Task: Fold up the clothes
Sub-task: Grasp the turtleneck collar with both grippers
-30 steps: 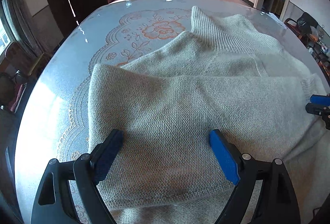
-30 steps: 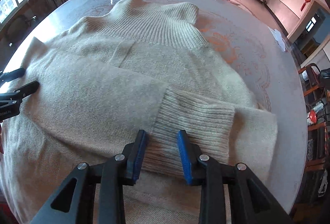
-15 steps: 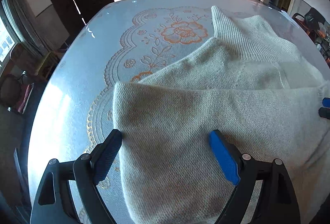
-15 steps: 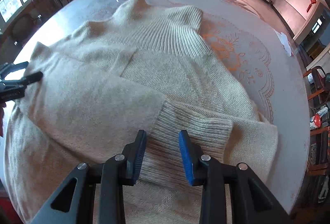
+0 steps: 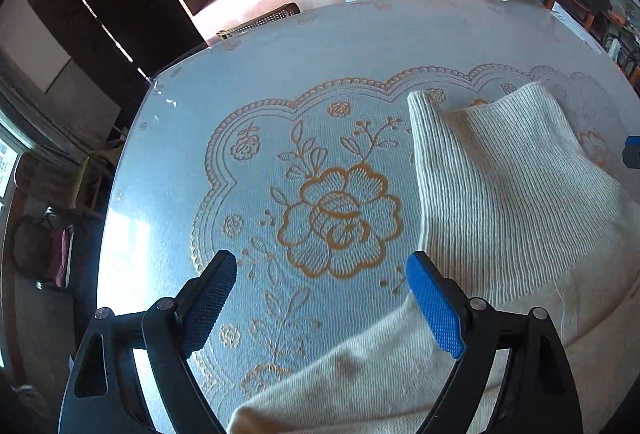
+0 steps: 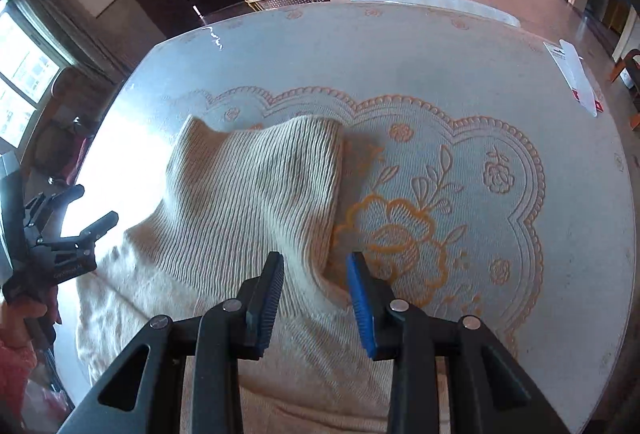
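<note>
A cream knitted sweater (image 6: 248,202) lies on the round glass surface (image 6: 420,50) over a lacy cloth with orange flowers (image 5: 340,218). Its bottom part is cut off in both views. The left gripper (image 5: 320,298) has its jaws wide, holding nothing. The right gripper (image 6: 316,294) has narrower jaws, open above the sweater's ribbed collar (image 6: 260,186).

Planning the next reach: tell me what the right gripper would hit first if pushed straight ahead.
The right gripper is open and points at the ribbed collar of the cream sweater. It would likely meet that knit first; depth is unclear.
</note>
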`<state>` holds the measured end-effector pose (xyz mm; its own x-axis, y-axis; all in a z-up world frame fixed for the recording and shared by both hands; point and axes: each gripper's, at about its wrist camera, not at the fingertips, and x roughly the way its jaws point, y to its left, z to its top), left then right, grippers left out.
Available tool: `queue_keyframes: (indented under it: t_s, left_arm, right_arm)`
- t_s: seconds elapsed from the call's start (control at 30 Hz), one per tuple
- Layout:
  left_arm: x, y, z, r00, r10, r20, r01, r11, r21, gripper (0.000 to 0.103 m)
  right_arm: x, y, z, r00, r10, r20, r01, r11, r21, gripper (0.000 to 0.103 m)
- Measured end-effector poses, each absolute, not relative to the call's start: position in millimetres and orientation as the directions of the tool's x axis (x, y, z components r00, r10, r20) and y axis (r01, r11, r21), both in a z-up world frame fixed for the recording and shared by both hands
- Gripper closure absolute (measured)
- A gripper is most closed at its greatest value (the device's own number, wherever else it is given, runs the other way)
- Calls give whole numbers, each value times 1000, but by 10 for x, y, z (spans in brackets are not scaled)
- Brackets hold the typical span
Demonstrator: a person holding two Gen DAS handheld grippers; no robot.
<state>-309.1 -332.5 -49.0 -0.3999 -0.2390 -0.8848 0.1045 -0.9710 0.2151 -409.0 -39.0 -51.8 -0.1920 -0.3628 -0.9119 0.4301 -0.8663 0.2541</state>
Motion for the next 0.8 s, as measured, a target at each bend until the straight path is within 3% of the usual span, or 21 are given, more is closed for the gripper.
queue_keyframes:
  t_s: [0.27, 0.6, 0.8]
  left_arm:
    - [-3759, -3181, -722, -387, -142, -911, 42, -990, 136, 14]
    - [-3989, -3171, -882, -411, -87, -907, -14, -995, 101, 14]
    - [-4049, -3278, -933, -408, -22, -913, 4, -1000, 22, 9]
  right_arm:
    - [-4654, -516, -827, -149, -458, -876, 392, -841, 373, 70]
    - [-4860, -688, -1044, -96, -520, -849, 405, -799, 444, 68]
    - [-4768, -858, -969, -82, -479, -874, 457, -797, 395, 72]
